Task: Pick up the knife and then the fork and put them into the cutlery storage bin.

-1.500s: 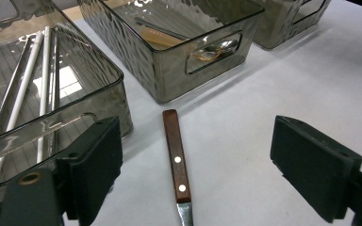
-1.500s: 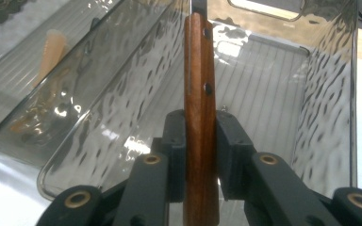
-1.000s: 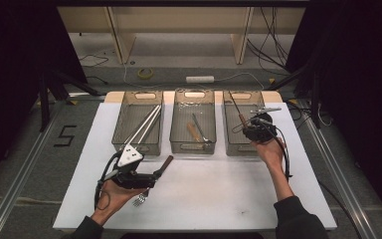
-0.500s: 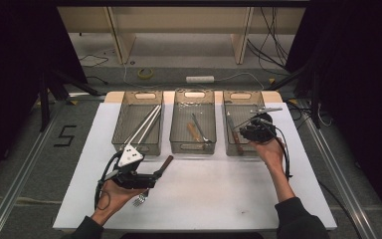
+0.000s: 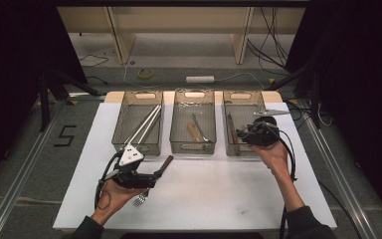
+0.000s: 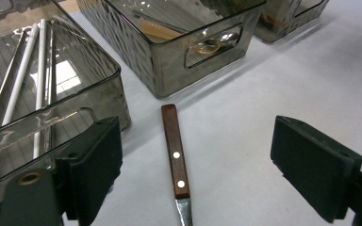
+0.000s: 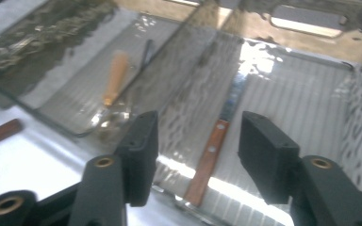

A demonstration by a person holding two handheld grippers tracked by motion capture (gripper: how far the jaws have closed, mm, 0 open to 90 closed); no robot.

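Three clear bins in a row on the white surface (image 5: 219, 199).

Left bin (image 5: 122, 144): two white rods (image 5: 144, 124) lying side by side, slanted along its length. Middle bin (image 5: 179, 147): one wooden-handled utensil (image 5: 194, 132) and one metal one (image 5: 201, 128) crossing it. Right bin (image 5: 227, 149): one knife (image 7: 214, 141) flat on the floor, brown riveted handle toward the fingers, blade running away along the bin's length.

Right gripper (image 5: 255, 135) held over the right bin. In the right gripper view the fingers (image 7: 141, 150) stand apart, one on either side of the knife handle and above it, pads not on it. They have just been opening; nothing is gripped between them.

One fork (image 6: 175, 155) lies on the surface in front of the bins. In the left gripper view its brown two-rivet handle sits between the fingers, nearer the left one, long axis running straight away from them; handle end points toward the gap between left and middle bins, metal neck points back toward the gripper. In the high view the tines (image 5: 139, 200) show by the hand.

Left gripper (image 5: 149, 178) low over the surface, fingers (image 6: 94, 165) spread wide, clear of the handle on both sides.
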